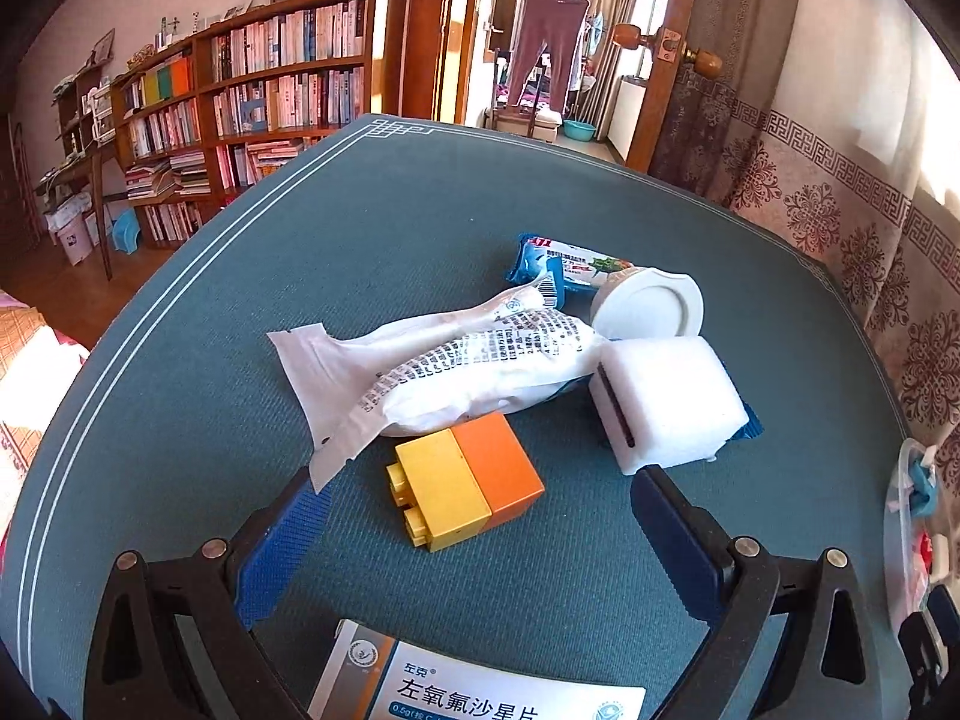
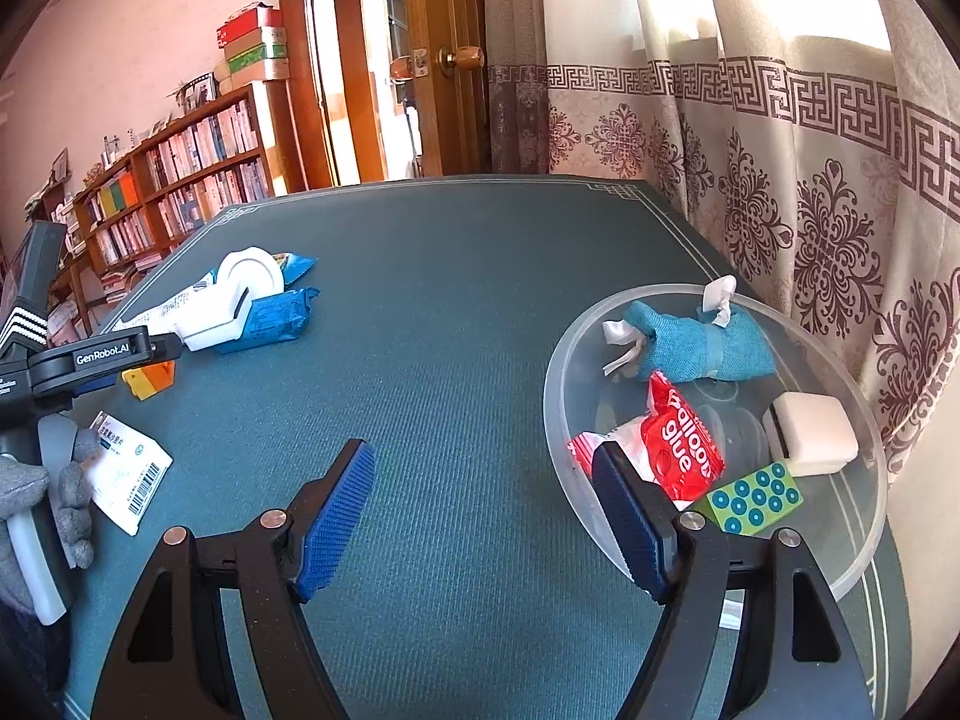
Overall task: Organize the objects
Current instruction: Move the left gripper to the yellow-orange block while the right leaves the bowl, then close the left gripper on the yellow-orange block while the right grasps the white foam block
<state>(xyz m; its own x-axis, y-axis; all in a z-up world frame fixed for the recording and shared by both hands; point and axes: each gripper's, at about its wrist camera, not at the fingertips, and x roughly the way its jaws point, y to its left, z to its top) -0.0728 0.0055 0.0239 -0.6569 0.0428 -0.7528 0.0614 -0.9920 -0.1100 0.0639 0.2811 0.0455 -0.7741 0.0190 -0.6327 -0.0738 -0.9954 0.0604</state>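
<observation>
Left claw (image 1: 474, 516) spread apart over yellow-orange block (image 1: 468, 489) on worktop (image 1: 420, 210), empty. Right claw (image 2: 486, 510) apart, empty, beside clear bowl (image 2: 564, 372) holding teal cloth (image 2: 699, 345), red packet (image 2: 678, 441).

The teal woven table cover (image 1: 360, 252) looks matt and ribbed. The yellow-and-orange plastic brick (image 1: 468, 486) is smooth, faintly glossy — the white crinkled plastic pouch (image 1: 456, 366) shinier. The clear plastic bowl (image 2: 564, 372) looks frosted; the blue ribbed rubber pads (image 2: 336, 516) rough.
</observation>
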